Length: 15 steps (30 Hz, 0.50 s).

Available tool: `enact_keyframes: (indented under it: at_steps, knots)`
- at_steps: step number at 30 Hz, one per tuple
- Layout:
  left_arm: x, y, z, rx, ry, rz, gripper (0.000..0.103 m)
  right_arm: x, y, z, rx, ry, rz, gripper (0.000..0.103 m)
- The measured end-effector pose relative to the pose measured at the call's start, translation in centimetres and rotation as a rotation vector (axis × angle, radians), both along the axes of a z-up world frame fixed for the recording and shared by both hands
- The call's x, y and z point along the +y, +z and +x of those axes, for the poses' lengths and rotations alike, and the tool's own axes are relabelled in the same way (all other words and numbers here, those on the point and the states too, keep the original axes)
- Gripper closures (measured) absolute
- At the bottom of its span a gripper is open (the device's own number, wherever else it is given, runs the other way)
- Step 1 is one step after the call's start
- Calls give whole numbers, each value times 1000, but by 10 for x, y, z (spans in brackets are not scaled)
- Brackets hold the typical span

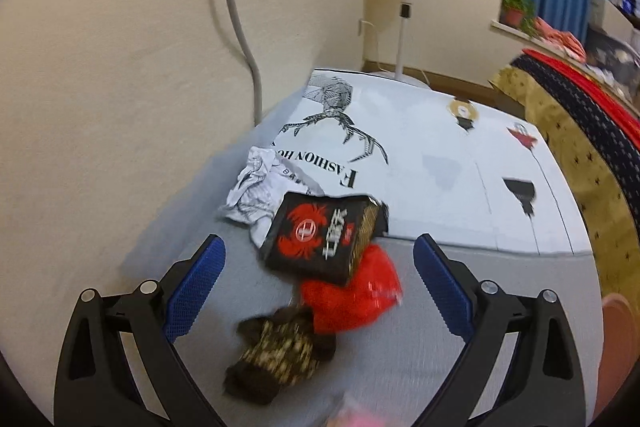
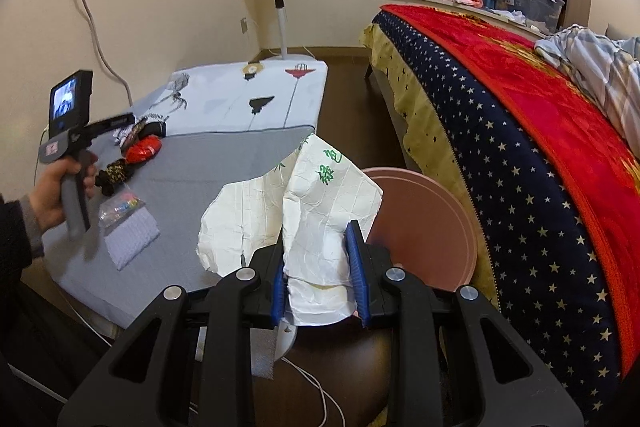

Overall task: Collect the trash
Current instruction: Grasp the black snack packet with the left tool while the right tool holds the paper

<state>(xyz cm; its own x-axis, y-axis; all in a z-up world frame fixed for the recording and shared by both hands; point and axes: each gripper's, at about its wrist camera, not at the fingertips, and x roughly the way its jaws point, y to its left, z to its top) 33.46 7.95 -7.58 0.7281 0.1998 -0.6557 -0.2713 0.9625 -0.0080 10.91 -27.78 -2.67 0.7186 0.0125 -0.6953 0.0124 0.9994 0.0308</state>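
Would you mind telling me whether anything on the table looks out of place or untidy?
Yes: litter lies clustered on the table: crumpled white paper, a black-and-red packet overlapping a red wrapper, and a brown patterned wrapper.

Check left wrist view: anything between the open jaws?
Yes: a red wrapper and a crumpled brown-gold wrapper lie between them on the grey table, untouched.

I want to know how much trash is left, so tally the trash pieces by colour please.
White: 2, crumpled paper on the table, wrapper in the right tool
Black and red: 1, packet
Red: 1, wrapper
Brown patterned: 1
Clear: 1, bag
Total: 6
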Motion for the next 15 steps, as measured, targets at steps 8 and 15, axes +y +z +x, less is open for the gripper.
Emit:
enact_keyframes:
  at_steps: [8, 15]
  knots:
    - [6, -31, 27, 14, 8, 18, 19, -1, -14, 10, 53, -12, -14, 76]
    - [9, -40, 31, 28, -24, 26, 55, 10, -16, 15, 61, 16, -18, 76]
